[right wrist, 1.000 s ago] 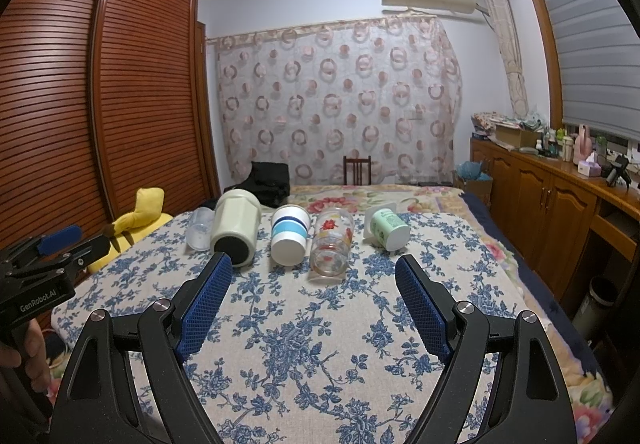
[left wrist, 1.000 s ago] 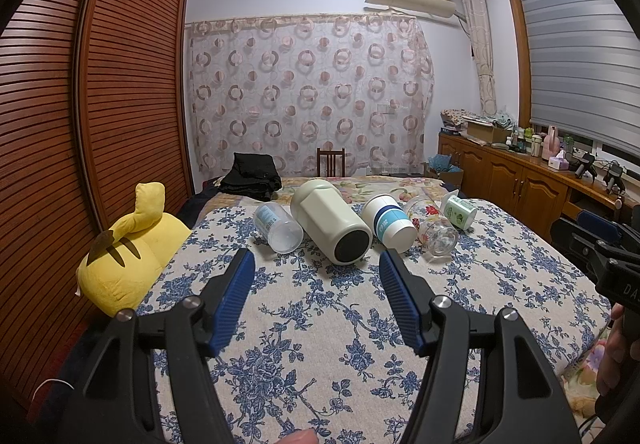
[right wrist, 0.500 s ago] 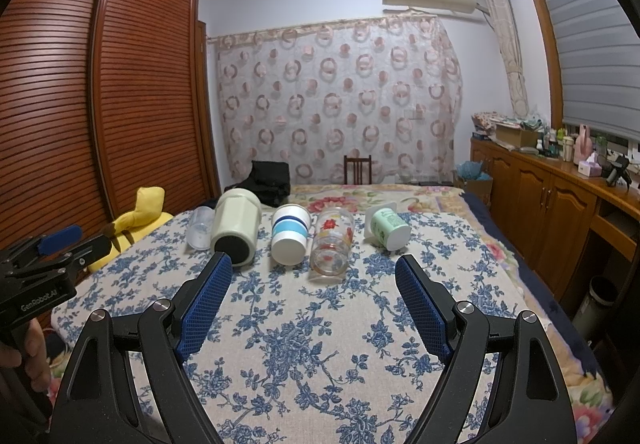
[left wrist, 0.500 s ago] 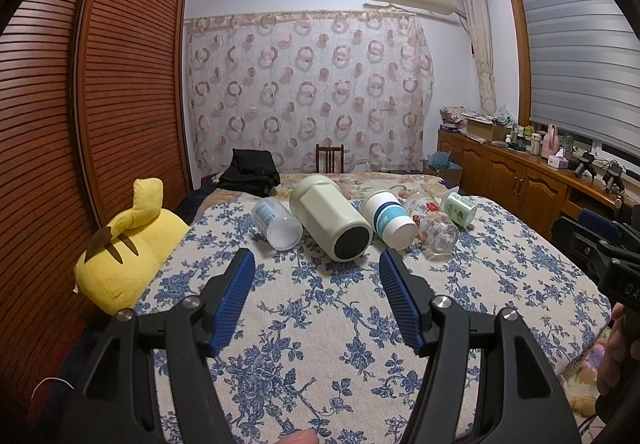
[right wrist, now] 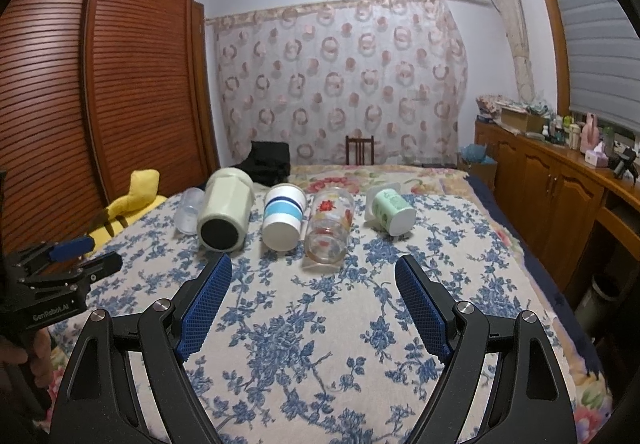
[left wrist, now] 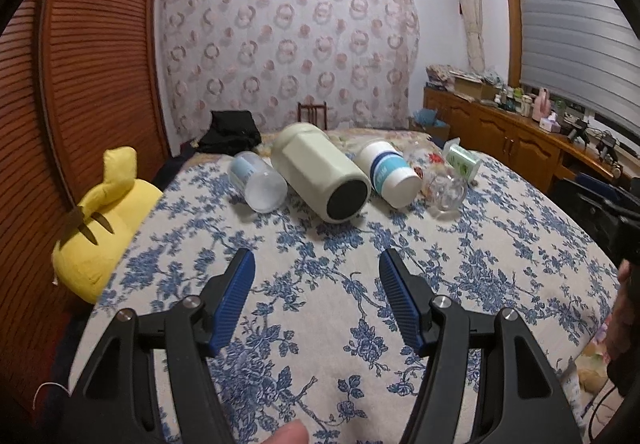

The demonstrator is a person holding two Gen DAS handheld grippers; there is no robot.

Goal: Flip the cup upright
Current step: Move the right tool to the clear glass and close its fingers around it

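Several cups lie on their sides in a row on the bed: a small clear plastic cup point(left wrist: 258, 180) point(right wrist: 189, 210), a large pale green tumbler point(left wrist: 320, 172) point(right wrist: 226, 210), a white cup with blue bands point(left wrist: 389, 172) point(right wrist: 283, 216), a flowered glass point(right wrist: 330, 230) point(left wrist: 444, 188), and a green-printed mug point(right wrist: 392, 214) point(left wrist: 462, 160). My left gripper point(left wrist: 316, 268) is open and empty, short of the tumbler. My right gripper point(right wrist: 314, 272) is open and empty, short of the flowered glass.
The bed has a blue floral cover point(right wrist: 304, 340). A yellow plush toy point(left wrist: 102, 228) lies at its left edge by the wooden wardrobe point(left wrist: 80, 84). A black bag point(right wrist: 266, 160) and a chair point(right wrist: 360, 150) are at the far end. Wooden cabinets point(right wrist: 560, 196) line the right wall.
My left gripper has moved forward and tilted down toward the cups, which now look nearer. My right gripper has stayed almost still.
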